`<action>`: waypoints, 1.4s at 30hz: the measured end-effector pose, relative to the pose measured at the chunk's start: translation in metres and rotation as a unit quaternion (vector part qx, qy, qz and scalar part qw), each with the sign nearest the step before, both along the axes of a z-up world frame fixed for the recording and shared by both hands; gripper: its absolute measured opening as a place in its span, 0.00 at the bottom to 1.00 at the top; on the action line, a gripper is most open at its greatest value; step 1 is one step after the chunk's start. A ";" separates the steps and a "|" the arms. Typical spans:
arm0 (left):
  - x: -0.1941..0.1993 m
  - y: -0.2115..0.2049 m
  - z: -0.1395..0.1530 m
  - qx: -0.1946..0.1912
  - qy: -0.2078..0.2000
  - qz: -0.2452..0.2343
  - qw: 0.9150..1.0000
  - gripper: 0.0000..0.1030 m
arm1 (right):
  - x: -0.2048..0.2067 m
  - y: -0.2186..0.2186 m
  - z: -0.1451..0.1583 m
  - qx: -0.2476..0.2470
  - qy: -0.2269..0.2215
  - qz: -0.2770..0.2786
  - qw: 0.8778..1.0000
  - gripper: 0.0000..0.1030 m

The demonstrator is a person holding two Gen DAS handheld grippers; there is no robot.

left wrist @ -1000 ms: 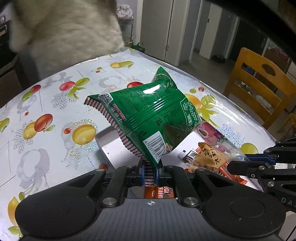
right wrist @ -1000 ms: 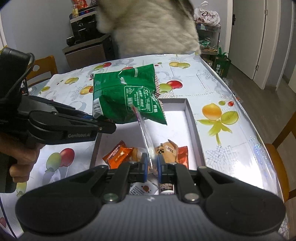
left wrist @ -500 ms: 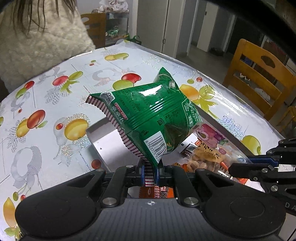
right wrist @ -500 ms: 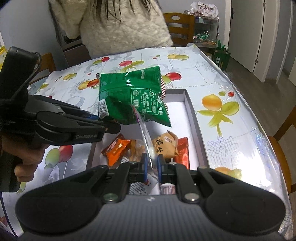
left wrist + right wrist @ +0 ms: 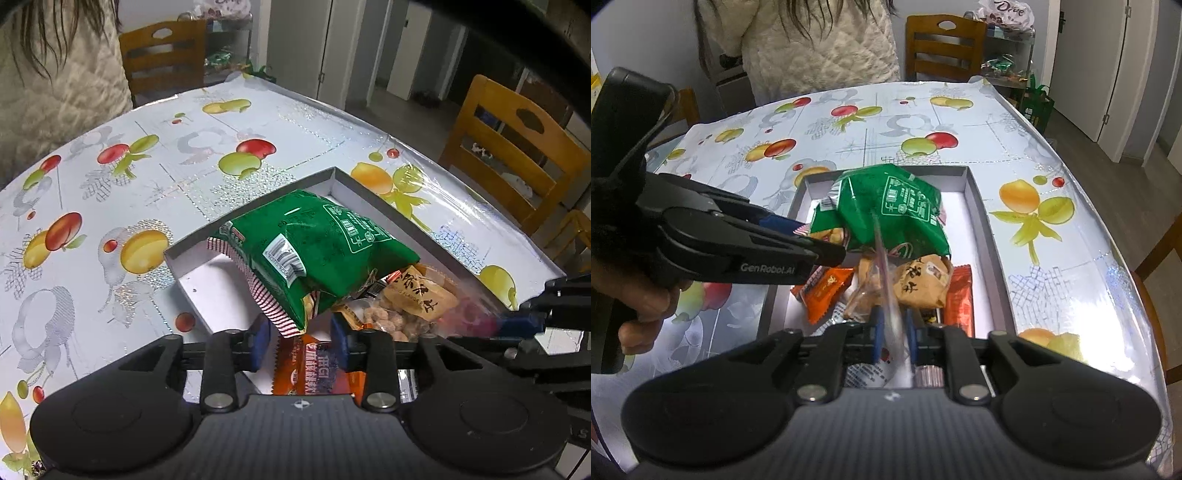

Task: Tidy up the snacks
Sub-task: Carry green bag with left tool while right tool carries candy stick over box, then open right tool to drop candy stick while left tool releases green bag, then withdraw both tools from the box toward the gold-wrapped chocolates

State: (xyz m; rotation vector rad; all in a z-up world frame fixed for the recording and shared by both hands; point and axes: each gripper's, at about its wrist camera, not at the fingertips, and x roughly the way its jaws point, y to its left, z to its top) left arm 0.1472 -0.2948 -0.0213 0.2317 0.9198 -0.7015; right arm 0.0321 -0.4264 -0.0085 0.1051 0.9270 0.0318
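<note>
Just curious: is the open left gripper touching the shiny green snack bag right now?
Cannot tell. In the left wrist view the left gripper is open, and the green snack bag's striped corner hangs between its blue pads, neither contact nor gap plain.

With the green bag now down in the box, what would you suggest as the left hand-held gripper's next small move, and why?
Probably draw the left hand-held gripper back and out of the box. Its jaws stand open, and the green bag lies on the other snacks with only its striped edge between the fingers, so nothing is left to hold. The right hand-held gripper is also open around the clear bag.
</note>
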 end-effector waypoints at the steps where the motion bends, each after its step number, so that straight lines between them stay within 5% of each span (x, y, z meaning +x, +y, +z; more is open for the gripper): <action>1: 0.000 0.001 0.001 -0.001 -0.001 0.001 1.000 0.40 | 0.001 0.001 0.000 -0.001 -0.001 0.000 1.000 0.50; 2: -0.001 0.003 0.001 0.000 -0.003 0.003 1.000 0.43 | 0.001 0.001 0.001 0.000 -0.004 0.001 1.000 0.61; 3: -0.001 0.004 0.002 0.000 -0.005 0.005 1.000 0.45 | 0.001 0.002 0.002 0.001 -0.010 0.003 1.000 0.61; 22: -0.011 0.057 0.011 0.007 -0.028 0.076 0.997 0.55 | 0.014 0.031 0.024 0.019 -0.069 0.064 0.995 0.61; 42: -0.026 0.104 0.017 0.017 -0.038 0.143 0.989 0.55 | 0.025 0.067 0.026 0.029 -0.075 0.135 0.988 0.61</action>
